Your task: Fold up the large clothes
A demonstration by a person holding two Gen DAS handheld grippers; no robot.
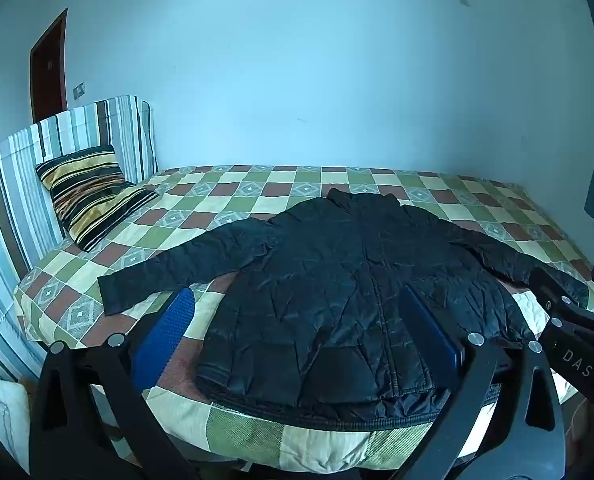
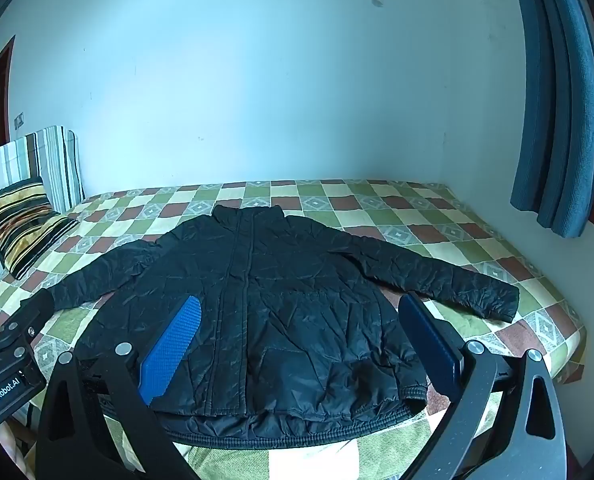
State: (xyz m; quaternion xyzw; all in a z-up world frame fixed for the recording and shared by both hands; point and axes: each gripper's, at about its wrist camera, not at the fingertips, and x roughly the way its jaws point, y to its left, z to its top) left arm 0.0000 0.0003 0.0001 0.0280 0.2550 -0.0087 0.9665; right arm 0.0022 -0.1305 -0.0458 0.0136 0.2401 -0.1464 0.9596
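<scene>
You have a black quilted puffer jacket (image 1: 337, 280) lying flat and front-up on the bed's green, cream and brick-red checked quilt (image 1: 257, 188), its collar toward the far wall, its hem at the near edge just in front of you, and both sleeves spread out to the sides. Your left gripper (image 1: 297, 328) hovers above the hem with its blue-padded fingers (image 1: 165, 336) spread wide and nothing between them; one finger hangs over the quilt left of the jacket, the other over the jacket's body. Your right gripper (image 2: 301, 344) is likewise released, fingers wide apart above the lower half of the jacket, gripping nothing. In each view the other gripper shows at the frame edge. A striped black, yellow and orange pillow (image 1: 93, 192) leans on the striped headboard cover (image 1: 21, 184) at the left end of the bed, well apart from the jacket. A blue curtain (image 2: 557, 120) hangs at the right.
</scene>
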